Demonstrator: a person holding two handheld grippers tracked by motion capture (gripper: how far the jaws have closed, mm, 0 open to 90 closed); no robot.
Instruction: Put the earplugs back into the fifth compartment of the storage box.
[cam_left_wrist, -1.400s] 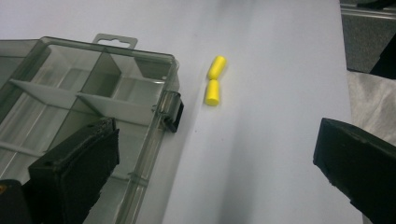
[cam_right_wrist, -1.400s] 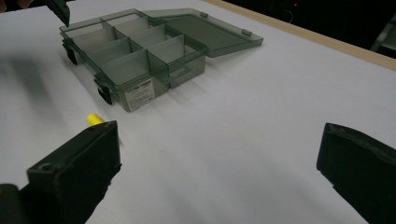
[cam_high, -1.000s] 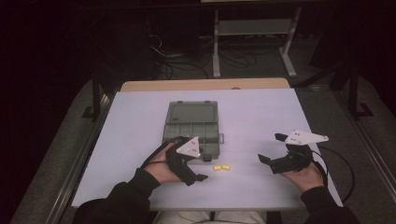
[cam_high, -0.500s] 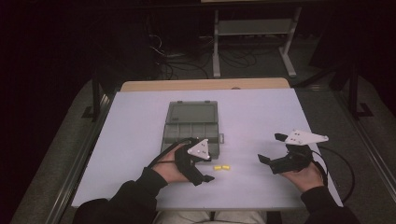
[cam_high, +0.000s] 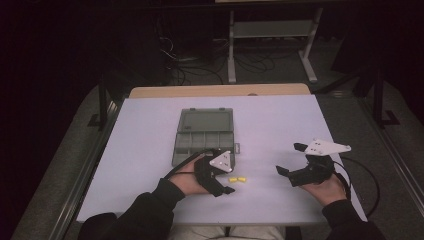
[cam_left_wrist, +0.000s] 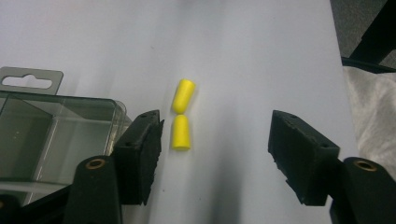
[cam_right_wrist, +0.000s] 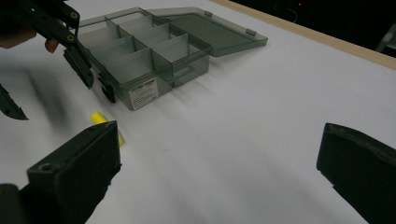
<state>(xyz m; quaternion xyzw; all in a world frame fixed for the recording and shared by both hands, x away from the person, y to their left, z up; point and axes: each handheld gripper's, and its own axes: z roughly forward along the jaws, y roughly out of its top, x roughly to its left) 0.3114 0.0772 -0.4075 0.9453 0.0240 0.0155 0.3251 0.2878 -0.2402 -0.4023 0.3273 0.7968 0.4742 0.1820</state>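
Yellow foam earplugs, two of them, lie end to end on the pale table (cam_high: 150, 125), just off the near right corner of the smoky plastic organiser box (cam_high: 202, 137). In your left gripper view the nearer earplug (cam_left_wrist: 180, 133) sits between the jaws, close to the left pad (cam_left_wrist: 144, 149) but with a sliver of table showing between them, and well apart from the right pad (cam_left_wrist: 299, 154); the farther earplug (cam_left_wrist: 183, 95) lies just beyond the jaw tips, tilted a little and touching the nearer one tip to tip. Your left gripper (cam_high: 220, 175) has just been closing its jaws around that nearer plug, yet they stand parted and press on nothing. From the high view the gripper points across the table at the pair of plugs (cam_high: 237, 179), with your hand beside the box's front edge. The box stands open, its lid (cam_right_wrist: 210, 30) laid flat behind the divided tray, and the compartments you can see look bare. Your right gripper (cam_high: 292, 162) rests well apart at the table's right side, its jaws spread wide with only table between them.
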